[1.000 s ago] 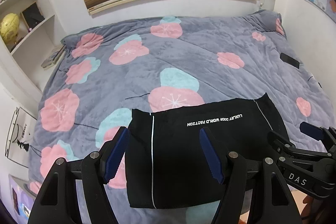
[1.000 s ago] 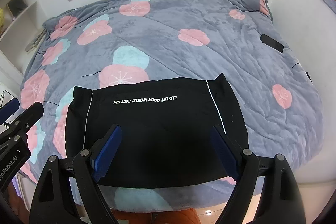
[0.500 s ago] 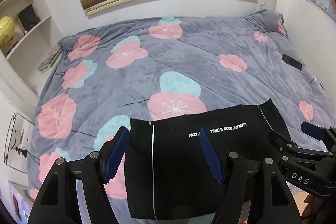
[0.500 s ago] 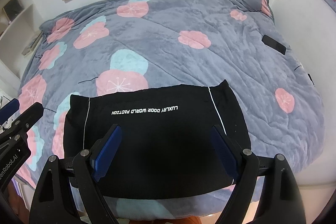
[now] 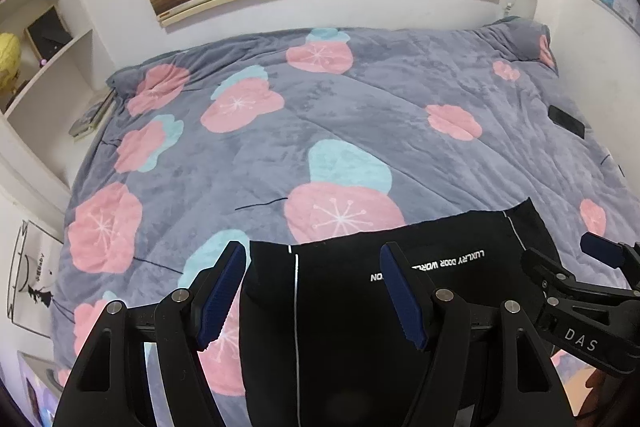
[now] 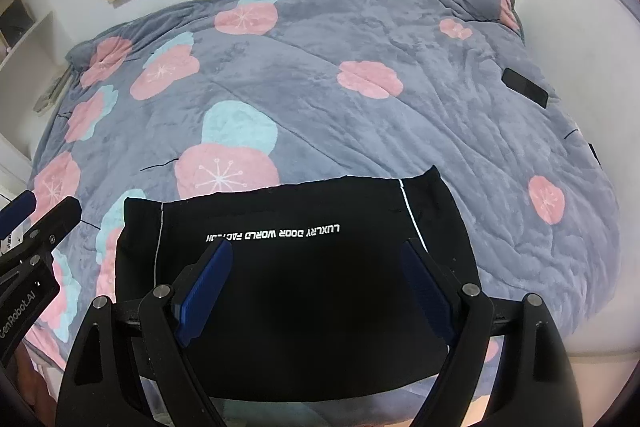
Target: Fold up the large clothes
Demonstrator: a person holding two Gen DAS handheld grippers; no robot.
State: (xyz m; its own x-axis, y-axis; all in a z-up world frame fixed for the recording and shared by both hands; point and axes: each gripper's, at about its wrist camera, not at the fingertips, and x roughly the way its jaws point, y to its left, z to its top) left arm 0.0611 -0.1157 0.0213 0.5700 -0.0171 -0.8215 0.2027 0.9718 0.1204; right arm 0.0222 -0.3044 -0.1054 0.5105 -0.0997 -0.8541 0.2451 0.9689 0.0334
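Right wrist: garment lies crosswise

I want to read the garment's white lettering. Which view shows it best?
The right wrist view: the whole white lettering on the black garment shows, upside down. In the left wrist view a finger of the left hand-held gripper covers its middle.

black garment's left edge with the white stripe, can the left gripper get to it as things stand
Probably yes: the left gripper hangs open over the black garment, its white stripe between the fingers, with nothing in the way.
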